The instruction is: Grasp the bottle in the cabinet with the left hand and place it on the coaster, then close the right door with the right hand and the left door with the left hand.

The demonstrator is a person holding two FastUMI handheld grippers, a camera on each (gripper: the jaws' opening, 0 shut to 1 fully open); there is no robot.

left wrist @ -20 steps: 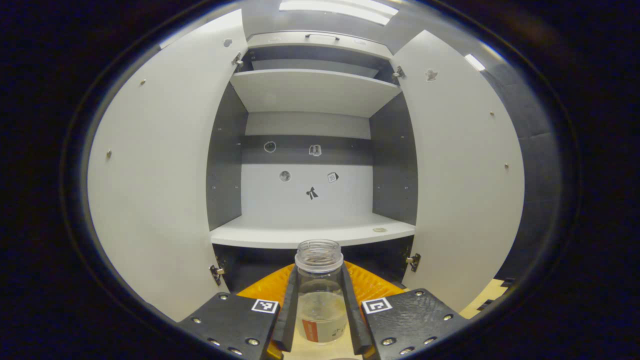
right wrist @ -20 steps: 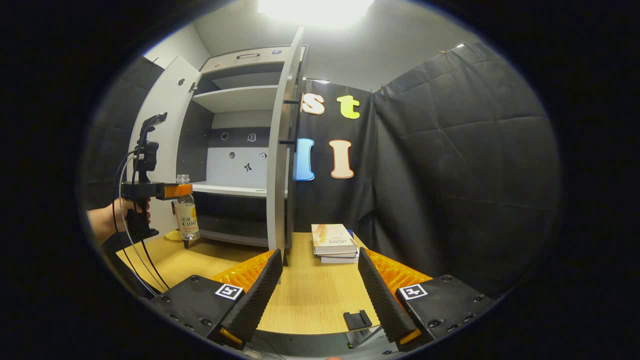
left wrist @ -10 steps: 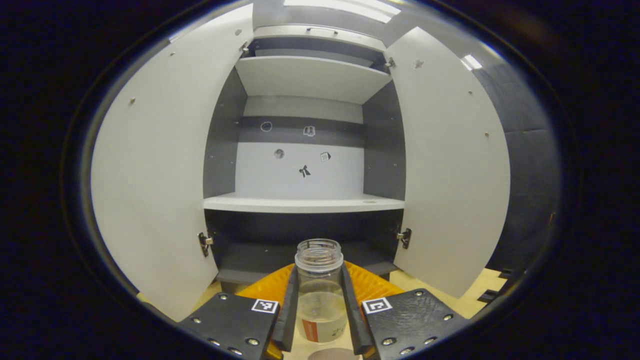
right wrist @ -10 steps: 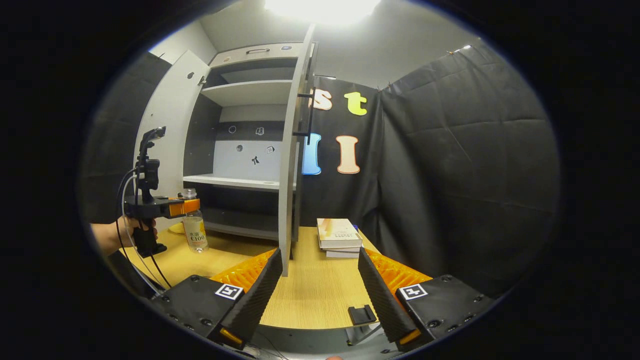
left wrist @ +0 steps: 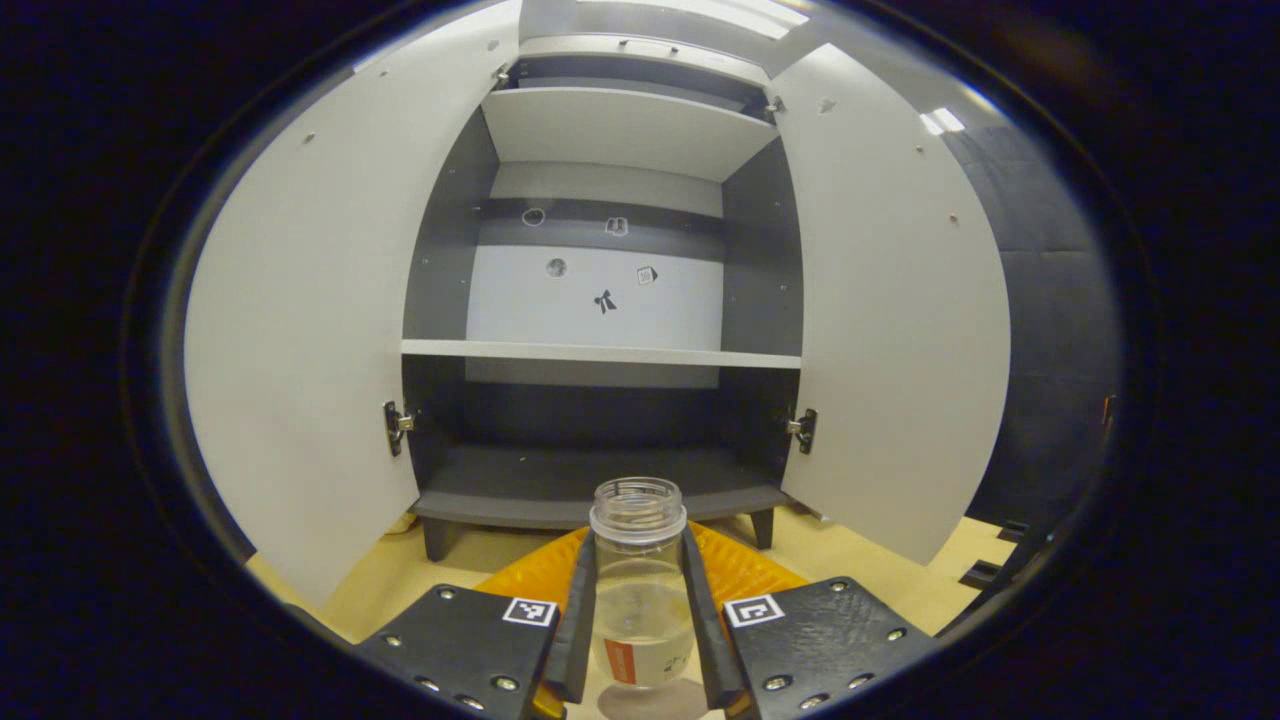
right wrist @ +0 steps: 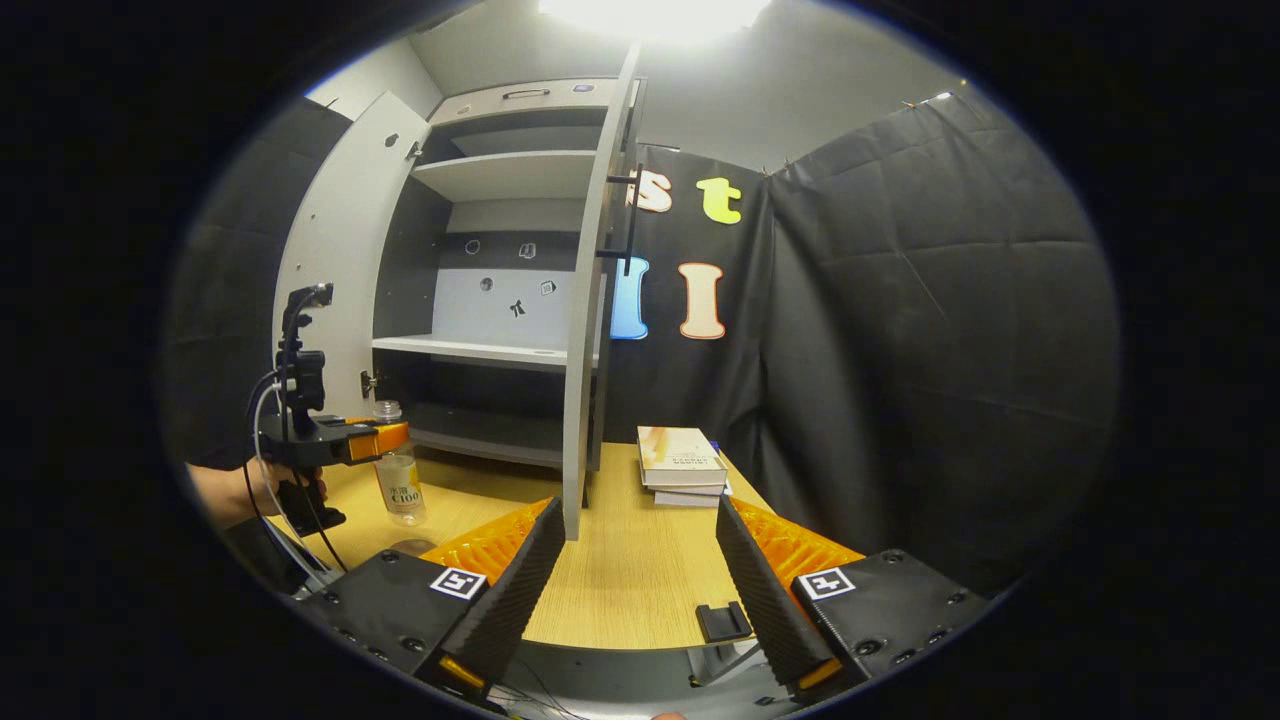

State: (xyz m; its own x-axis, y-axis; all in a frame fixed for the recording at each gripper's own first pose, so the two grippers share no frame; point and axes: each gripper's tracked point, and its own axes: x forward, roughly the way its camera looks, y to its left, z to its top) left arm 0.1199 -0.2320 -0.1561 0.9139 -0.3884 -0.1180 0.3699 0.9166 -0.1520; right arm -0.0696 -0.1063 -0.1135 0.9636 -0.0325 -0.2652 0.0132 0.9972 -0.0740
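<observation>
Lower now, my left gripper (left wrist: 637,640) clamps the bottle (left wrist: 638,590) just above the coaster (left wrist: 652,702); release comes next, I think. Right gripper (right wrist: 640,570) waits wide open, empty.

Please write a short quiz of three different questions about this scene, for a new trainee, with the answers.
1. True or false: both cabinet doors are already closed.
2. What does the left gripper hold? A) a book B) a bottle C) a cup
3. Fill in: the books lie on the ____.

Key:
1. False; the left door and the right door stand open.
2. B; its fingers press on the bottle, one at each side.
3. Table.
</observation>
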